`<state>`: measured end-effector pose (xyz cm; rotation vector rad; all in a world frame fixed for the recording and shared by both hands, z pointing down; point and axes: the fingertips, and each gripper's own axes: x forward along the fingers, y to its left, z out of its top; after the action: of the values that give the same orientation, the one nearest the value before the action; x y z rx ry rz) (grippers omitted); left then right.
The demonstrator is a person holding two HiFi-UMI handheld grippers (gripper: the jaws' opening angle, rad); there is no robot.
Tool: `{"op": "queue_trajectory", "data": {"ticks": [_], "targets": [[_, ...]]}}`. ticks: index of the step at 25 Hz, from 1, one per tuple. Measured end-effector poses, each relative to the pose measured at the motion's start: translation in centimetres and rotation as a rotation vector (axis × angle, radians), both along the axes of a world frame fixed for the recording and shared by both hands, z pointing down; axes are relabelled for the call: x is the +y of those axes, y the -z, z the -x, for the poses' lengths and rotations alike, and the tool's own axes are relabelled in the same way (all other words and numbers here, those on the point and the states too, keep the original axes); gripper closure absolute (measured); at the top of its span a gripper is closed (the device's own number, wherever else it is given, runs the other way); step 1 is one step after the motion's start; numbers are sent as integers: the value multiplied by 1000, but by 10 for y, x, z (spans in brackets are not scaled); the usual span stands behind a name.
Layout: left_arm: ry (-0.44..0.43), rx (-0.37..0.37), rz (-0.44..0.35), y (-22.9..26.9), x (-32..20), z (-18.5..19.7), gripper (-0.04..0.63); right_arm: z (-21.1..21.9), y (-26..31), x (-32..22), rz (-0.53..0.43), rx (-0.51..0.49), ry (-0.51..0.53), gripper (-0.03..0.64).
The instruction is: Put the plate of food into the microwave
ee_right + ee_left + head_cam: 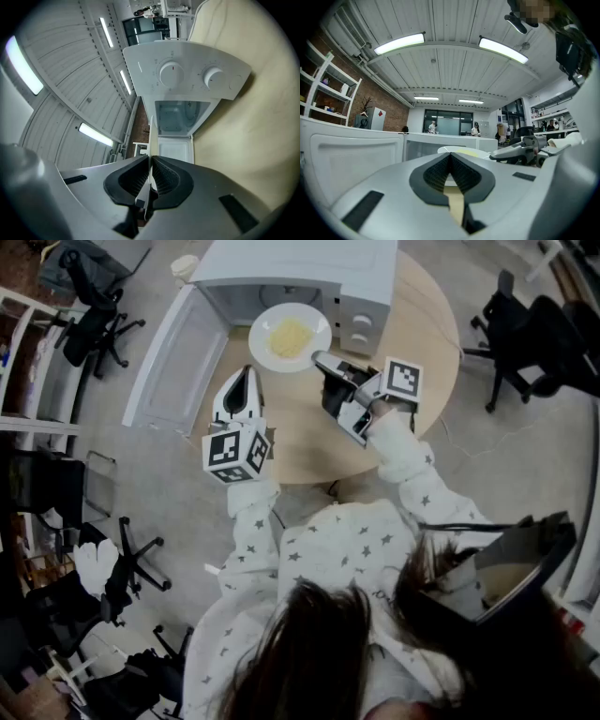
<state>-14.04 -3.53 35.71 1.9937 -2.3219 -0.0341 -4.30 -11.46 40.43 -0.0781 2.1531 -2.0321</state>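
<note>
A white plate (291,337) with yellow food (292,333) hangs level just in front of the open mouth of the white microwave (309,268). My right gripper (320,359) is shut on the plate's near right rim. In the right gripper view the plate (150,136) runs edge-on between the pads of my right gripper (150,161), pointing at the microwave's cavity (180,115). My left gripper (246,373) is shut and empty, a little short of the plate's left side. In the left gripper view, my left gripper (450,157) is shut with the plate (461,150) just beyond.
The microwave door (178,357) is swung wide open to the left, past the edge of the round wooden table (427,343). Two dials (172,73) sit on the control panel at the right. Office chairs (525,343) stand on the floor around.
</note>
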Motion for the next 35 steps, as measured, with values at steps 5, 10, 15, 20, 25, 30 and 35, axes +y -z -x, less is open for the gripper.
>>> {"op": "queue_trajectory", "data": {"ticks": [5,10,15,20,25,30,35], "targets": [[-2,-2,12,-10,-5,1,594,1,-10,-5,17,-3,-3,595],[-22,5,42,-17,-32,21,594,18,-18,-26,34,17,-10,595],[-74,17,79,-29,-59,47,594,45,-29,-43,51,34,-42,595],[-149,28,112,-46,-79,71,594,68,-48,-56,79,53,-119,595],[-213,36,123,-58,-94,91,594,85,-68,-71,97,81,-213,595],[-254,55,134,-73,-105,102,594,96,-81,-85,109,94,-294,595],[-280,78,142,-84,-118,105,594,105,-89,-96,114,122,-342,595]]}}
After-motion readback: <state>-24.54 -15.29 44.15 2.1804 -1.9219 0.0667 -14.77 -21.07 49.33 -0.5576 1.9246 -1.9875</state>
